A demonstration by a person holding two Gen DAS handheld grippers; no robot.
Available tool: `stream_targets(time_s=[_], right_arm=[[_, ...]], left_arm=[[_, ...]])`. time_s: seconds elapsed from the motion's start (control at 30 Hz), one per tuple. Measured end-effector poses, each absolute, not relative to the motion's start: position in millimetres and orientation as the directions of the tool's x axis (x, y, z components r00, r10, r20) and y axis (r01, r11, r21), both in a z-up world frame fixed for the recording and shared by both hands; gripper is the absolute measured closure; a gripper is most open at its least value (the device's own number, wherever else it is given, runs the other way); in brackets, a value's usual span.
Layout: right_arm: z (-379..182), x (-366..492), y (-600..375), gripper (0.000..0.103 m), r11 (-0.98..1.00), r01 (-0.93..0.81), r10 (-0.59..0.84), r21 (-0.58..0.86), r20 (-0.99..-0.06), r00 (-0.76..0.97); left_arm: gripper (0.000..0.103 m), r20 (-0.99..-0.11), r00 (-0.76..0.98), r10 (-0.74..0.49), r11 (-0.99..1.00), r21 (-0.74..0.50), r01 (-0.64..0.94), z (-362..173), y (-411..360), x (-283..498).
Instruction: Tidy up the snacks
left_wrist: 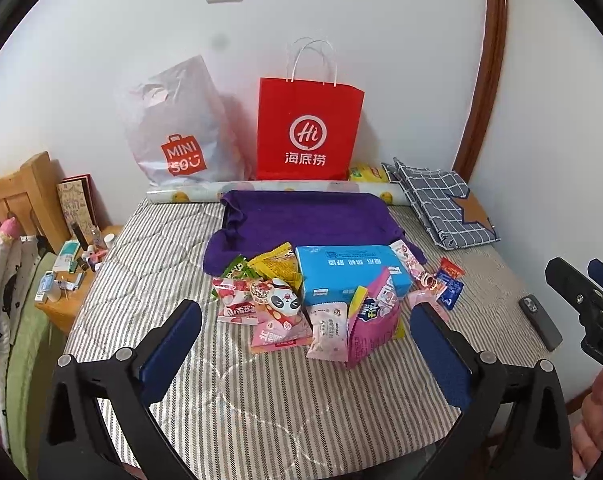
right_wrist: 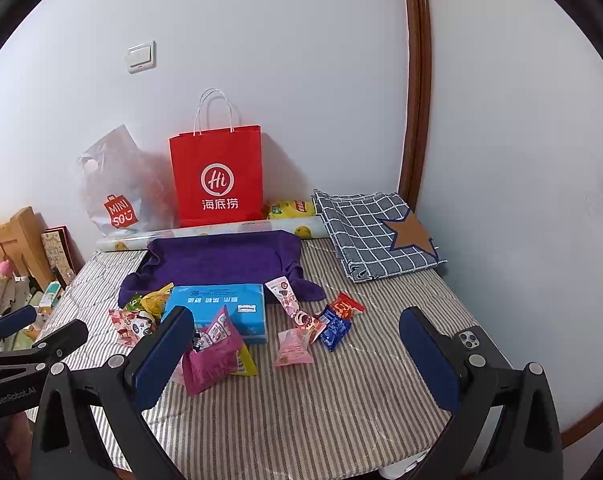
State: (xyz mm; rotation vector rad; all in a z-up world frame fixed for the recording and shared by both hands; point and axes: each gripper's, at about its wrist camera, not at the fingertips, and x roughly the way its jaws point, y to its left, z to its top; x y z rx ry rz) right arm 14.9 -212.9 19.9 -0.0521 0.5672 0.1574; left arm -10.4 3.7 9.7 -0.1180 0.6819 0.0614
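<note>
A: Two tongs hover over the bed [left_wrist: 261, 400], both spread wide with nothing between the pads. Left tongs [left_wrist: 305, 344] sit before the snacks; right tongs [right_wrist: 297, 360] hang just beside them.

B: Where are the snacks?

A: Heaped mid-bed around a blue box [left_wrist: 349, 276]. Left of it lie a panda packet [left_wrist: 279, 304] and a yellow packet [left_wrist: 279, 266]; in front, a magenta bag [right_wrist: 211, 354]. Right of the box, a pink packet [right_wrist: 293, 350], a blue packet [right_wrist: 335, 330] and a red packet [right_wrist: 345, 306] lie close together.

B: And behind?

A: Purple cloth [left_wrist: 309, 220], then a red bag [left_wrist: 309, 132] and a white bag [left_wrist: 177, 136] upright against the wall. A checked cloth [right_wrist: 373, 232] is in the corner, a phone [right_wrist: 475, 342] at the bed's right edge.
</note>
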Motion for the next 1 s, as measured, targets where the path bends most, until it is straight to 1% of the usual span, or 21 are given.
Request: stream_targets(time_s=[0.13, 0.43, 1.0], right_arm=[[20.9, 13.0, -212.3, 0.0, 0.985, -0.171, 0.14, -0.007, -0.537, 0.832], [22.8, 14.1, -210.7, 0.0, 0.985, -0.174, 0.142, -0.01, -0.536, 0.832], [24.0, 12.5, -209.8, 0.0, 0.984, -0.178, 0.145, -0.012, -0.527, 0.837]], left_arm=[[0.001, -0.635, 0.773, 0.013, 0.99, -0.101, -0.1, 9.1, 6.9, -11.7], [0.001, -0.634, 0.772, 0.03, 0.99, -0.087, -0.11, 8.9, 7.9, -12.8], [0.001, -0.629, 0.777, 0.012, 0.987, -0.119, -0.112, 14.4, 10.6, -13.6]])
